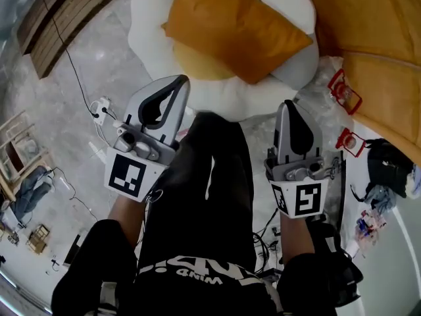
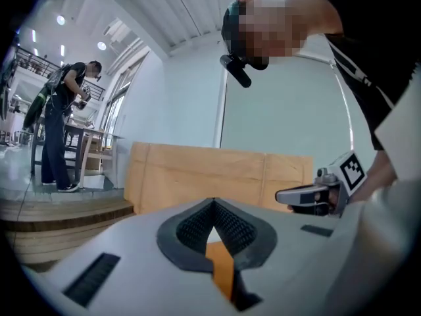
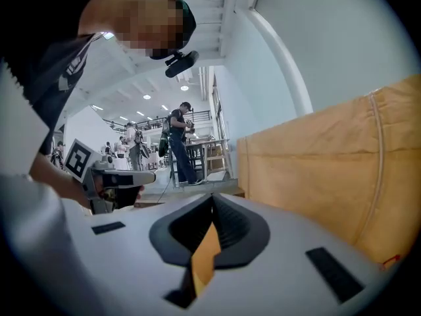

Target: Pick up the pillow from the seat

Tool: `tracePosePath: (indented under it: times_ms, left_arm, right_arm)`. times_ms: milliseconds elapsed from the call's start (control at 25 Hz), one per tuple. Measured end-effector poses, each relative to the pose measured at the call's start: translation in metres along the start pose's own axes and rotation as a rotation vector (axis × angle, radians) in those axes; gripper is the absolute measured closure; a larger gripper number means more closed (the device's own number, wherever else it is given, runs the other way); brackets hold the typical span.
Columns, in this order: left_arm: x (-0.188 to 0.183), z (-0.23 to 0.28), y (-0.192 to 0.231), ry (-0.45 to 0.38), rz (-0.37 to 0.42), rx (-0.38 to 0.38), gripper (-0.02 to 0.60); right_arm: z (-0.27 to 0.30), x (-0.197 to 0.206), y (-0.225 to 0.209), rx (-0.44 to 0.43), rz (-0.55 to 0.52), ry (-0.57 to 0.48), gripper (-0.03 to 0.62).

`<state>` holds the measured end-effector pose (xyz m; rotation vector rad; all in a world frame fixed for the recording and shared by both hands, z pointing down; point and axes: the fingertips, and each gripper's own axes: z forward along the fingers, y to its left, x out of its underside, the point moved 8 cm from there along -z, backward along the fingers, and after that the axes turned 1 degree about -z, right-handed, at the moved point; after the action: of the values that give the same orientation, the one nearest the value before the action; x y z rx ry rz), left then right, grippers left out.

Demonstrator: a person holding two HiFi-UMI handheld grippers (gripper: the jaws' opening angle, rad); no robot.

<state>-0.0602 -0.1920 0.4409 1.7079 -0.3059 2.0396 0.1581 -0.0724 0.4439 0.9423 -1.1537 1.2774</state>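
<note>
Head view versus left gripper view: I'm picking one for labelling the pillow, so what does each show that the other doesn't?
Only the head view shows the orange pillow whole, lying on the white seat, along with the wearer's dark trousers. Only the left gripper view shows a standing person by a table in the background, and wooden steps; of the pillow it gives just an orange sliver past its jaws. Both show the left tongs and the right tongs, each shut and empty.
</note>
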Motion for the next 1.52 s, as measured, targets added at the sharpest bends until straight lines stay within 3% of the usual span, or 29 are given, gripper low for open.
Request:
tracePosePath:
  times_ms: [280,560,720,800,920,1120,1400,1480,1520]
  left_arm:
    - [0.026,0.019,0.015,0.037,-0.045,-0.002,0.574]
    - [0.044,0.065,0.059,0.104,0.003,-0.017,0.574]
    - [0.059,0.107,0.092,0.119,-0.009,-0.034,0.574]
    - [0.077,0.128,0.109,0.165,0.012,-0.022,0.574]
    - [0.115,0.160,0.139,0.169,0.043,-0.039,0.574]
    - [0.186,0.192,0.174,0.377,-0.046,-0.123,0.574]
    - [0.227,0.213,0.193,0.491,-0.097,-0.150,0.571]
    - [0.236,0.217,0.196,0.520,-0.118,-0.155,0.498]
    - [0.240,0.218,0.197,0.532,-0.129,-0.163,0.450]
  right_arm:
    - [0.021,0.018,-0.011,0.012,0.009,0.008,0.572]
    - [0.066,0.034,-0.052,0.065,-0.009,0.015,0.572]
    - [0.098,0.065,-0.086,0.112,-0.009,0.052,0.572]
    - [0.112,0.085,-0.105,0.142,0.000,0.068,0.572]
    - [0.127,0.123,-0.138,0.212,0.028,0.122,0.572]
    - [0.139,0.193,-0.166,0.239,0.039,0.303,0.572]
    - [0.141,0.229,-0.164,0.250,0.101,0.401,0.572]
    - [0.141,0.241,-0.163,0.244,0.144,0.439,0.569]
    - [0.141,0.247,-0.163,0.252,0.167,0.456,0.516]
